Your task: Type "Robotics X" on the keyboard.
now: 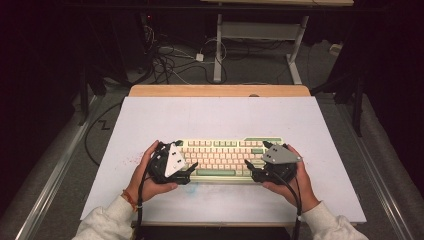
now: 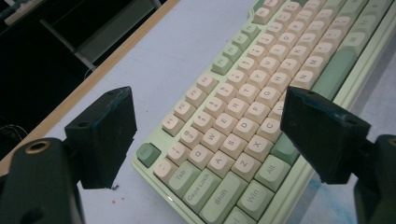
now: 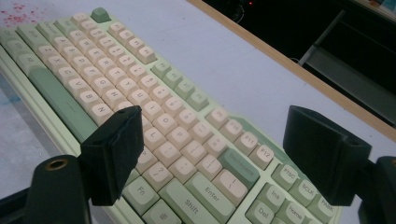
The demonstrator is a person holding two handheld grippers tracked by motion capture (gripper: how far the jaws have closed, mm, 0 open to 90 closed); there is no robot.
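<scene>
Keyboard on the table, lying between the left hand-held gripper and the right hand-held gripper, both with jaws spread wide and empty. Likely rigid and moderately heavy; keycaps may pop off, so grasp the case's short ends.

**Open board all round the keyboard**

Your one obstacle is the keyboard, lying flat near your edge of the white board. Beyond the keyboard the board is bare up to the wooden table edge. Left and right of the keyboard, each gripper's wide-spread jaws straddle an end; outside them lies more bare board.
</scene>
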